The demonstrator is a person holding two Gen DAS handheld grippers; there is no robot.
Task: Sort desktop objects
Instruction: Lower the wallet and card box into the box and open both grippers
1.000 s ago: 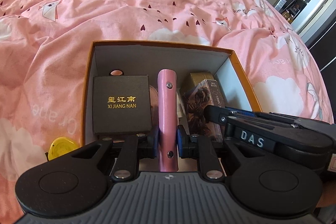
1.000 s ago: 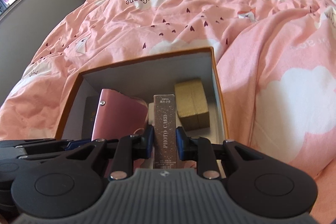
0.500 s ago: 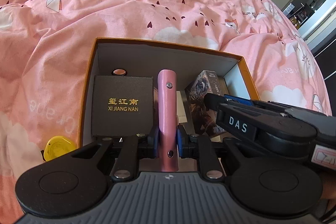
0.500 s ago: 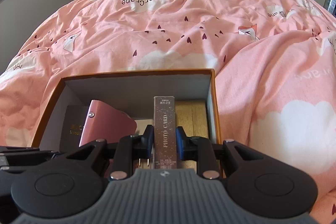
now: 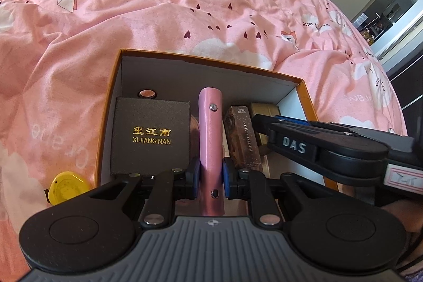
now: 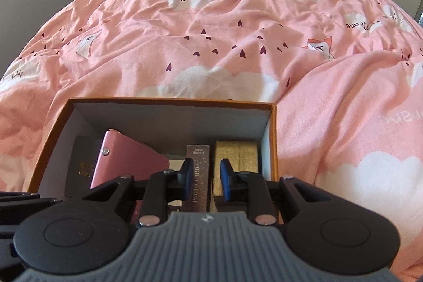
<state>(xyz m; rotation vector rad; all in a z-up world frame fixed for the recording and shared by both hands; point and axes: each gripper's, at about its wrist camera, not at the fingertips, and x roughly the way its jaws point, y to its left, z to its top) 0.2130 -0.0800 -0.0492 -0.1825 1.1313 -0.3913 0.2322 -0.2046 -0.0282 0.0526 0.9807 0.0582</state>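
Observation:
An orange cardboard box (image 5: 105,107) (image 6: 169,100) sits on the pink bed. My left gripper (image 5: 210,173) is shut on a pink binder (image 5: 210,134), held upright inside the box. My right gripper (image 6: 203,179) is open, its pads apart on either side of a dark photo card box (image 6: 198,176) standing in the box; that box also shows in the left wrist view (image 5: 242,139). The pink binder (image 6: 127,163) leans to the left of it. A gold box (image 6: 236,157) stands to the right.
A black box marked XI JIANG NAN (image 5: 150,136) lies at the box's left, with a small round pink-topped item (image 5: 147,93) behind it. A yellow round object (image 5: 67,185) lies on the bedding left of the box. An open doorway (image 5: 391,4) is at far right.
My right gripper has opened and let go of the photo card box, which now stands in the box. Both grippers have drawn back a little; the left still holds the pink binder.

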